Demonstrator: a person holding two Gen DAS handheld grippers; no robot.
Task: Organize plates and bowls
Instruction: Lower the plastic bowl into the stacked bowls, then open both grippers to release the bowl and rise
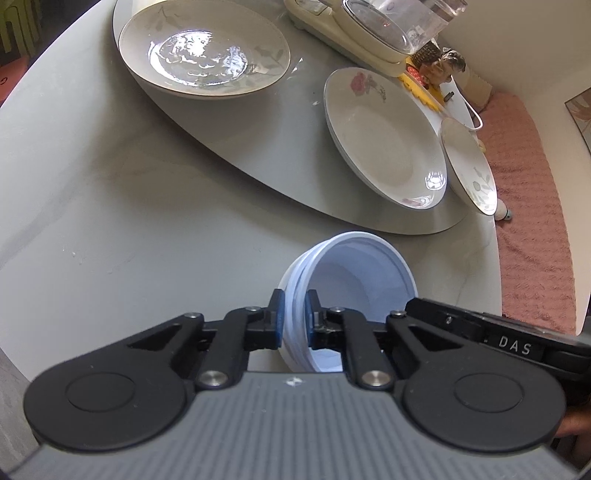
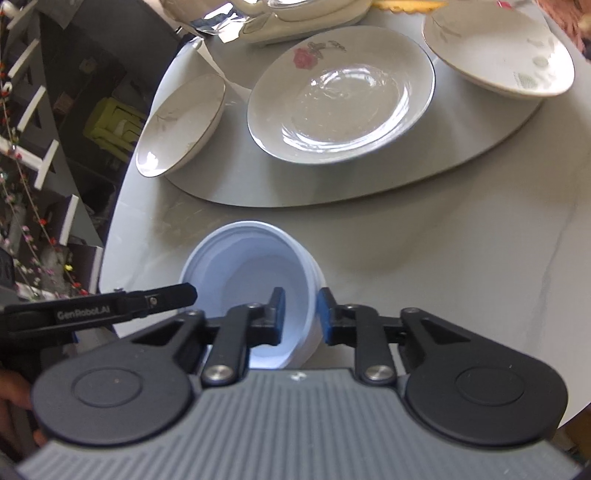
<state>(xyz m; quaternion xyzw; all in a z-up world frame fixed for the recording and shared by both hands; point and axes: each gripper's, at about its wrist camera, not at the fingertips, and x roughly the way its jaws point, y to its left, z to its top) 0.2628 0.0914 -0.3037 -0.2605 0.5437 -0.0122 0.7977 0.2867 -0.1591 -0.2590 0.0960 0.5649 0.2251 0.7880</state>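
A stack of white plastic bowls (image 1: 354,273) sits tilted on the pale table, just in front of both grippers. My left gripper (image 1: 294,308) pinches the stack's left rim between its pads. In the right wrist view the same bowls (image 2: 243,266) show, with my right gripper (image 2: 301,308) closed over the right wall, one finger inside and one outside. Each view catches the other gripper's finger at the bowl's far rim. On the grey turntable (image 1: 258,166) lie a leaf-patterned plate (image 1: 203,55), a rose plate (image 1: 384,136) and a smaller leaf dish (image 1: 469,166).
A cream appliance with a clear jug (image 1: 369,33) stands at the turntable's back. A pink cushioned bench (image 1: 532,206) runs past the table's right edge. Dark shelving and a green stool (image 2: 110,122) lie beyond the left edge.
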